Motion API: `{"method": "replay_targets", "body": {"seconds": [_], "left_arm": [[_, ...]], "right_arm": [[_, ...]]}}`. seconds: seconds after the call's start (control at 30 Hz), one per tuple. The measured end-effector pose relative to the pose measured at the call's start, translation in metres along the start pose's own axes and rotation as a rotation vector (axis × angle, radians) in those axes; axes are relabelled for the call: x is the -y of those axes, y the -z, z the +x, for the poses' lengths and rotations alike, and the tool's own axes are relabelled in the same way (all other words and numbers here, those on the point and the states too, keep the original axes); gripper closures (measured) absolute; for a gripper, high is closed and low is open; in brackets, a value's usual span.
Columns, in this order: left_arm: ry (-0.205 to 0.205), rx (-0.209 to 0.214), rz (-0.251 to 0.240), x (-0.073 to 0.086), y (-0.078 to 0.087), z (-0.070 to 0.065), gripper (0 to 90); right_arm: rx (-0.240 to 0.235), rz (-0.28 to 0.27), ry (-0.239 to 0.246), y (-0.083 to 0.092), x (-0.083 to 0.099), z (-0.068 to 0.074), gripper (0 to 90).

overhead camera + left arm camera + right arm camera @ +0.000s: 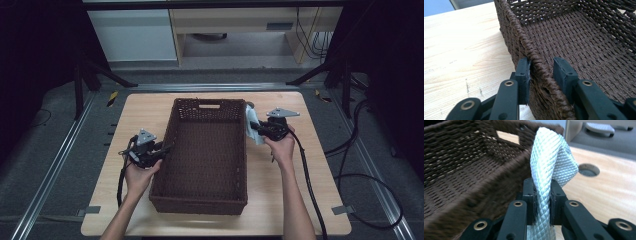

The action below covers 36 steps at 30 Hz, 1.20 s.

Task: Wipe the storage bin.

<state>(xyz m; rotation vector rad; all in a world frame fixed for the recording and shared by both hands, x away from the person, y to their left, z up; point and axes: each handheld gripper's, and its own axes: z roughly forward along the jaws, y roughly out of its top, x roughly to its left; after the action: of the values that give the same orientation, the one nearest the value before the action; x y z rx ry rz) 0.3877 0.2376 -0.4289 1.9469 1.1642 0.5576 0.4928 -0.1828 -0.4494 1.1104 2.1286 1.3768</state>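
While the left gripper straddles the basket rim, jaws spread, one pad touching; right gripper pinching cloth beside far rim.

The wooden table has a pale top with rounded corners, and near its far right corner a round cable hole is cut through it. The table stands on a grey carpeted floor. Metal rails run along the floor on both sides of the table and across behind it. Beyond the table stands a white cabinet, and to its right a light wooden desk with cables hanging at its right end. Black tripod legs stand left and right behind the table, and the far corners are dark. Black cables loop on the floor right of the table.
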Motion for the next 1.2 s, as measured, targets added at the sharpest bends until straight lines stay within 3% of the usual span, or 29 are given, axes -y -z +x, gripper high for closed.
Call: {"method": "replay_targets", "body": {"seconds": [0.07,0.33,0.43,0.6,0.67,0.77,1.1,1.2], "left_arm": [[-0.003,0.001,-0.001,0.001,0.0,0.0,65.7],[-0.004,-0.028,-0.018,0.004,0.003,0.0,54.2],[-0.019,-0.018,-0.025,0.007,0.007,-0.002,51.2],[-0.007,0.04,-0.064,0.008,0.021,-0.003,47.2],[-0.023,0.044,-0.059,0.009,0.026,-0.007,48.0],[-0.045,0.037,-0.047,0.012,0.031,-0.012,50.5],[-0.048,0.025,-0.028,0.023,0.031,-0.016,57.1],[-0.03,0.012,-0.029,0.023,0.029,-0.018,61.8]], "right_arm": [[-0.006,0.004,0.022,0.001,-0.002,0.003,79.3],[0.004,0.094,0.003,-0.013,0.018,0.004,79.3],[0.014,0.15,-0.01,-0.022,0.032,0.003,79.3],[0.025,0.211,-0.037,-0.031,0.051,0.002,79.2],[0.017,0.197,-0.052,-0.031,0.054,0.004,79.2],[0.006,0.175,-0.034,-0.026,0.048,0.006,79.2],[-0.018,0.027,0.024,0.004,0.006,0.016,79.3],[-0.019,0.033,0.037,0.006,0.005,0.019,79.3]]}}
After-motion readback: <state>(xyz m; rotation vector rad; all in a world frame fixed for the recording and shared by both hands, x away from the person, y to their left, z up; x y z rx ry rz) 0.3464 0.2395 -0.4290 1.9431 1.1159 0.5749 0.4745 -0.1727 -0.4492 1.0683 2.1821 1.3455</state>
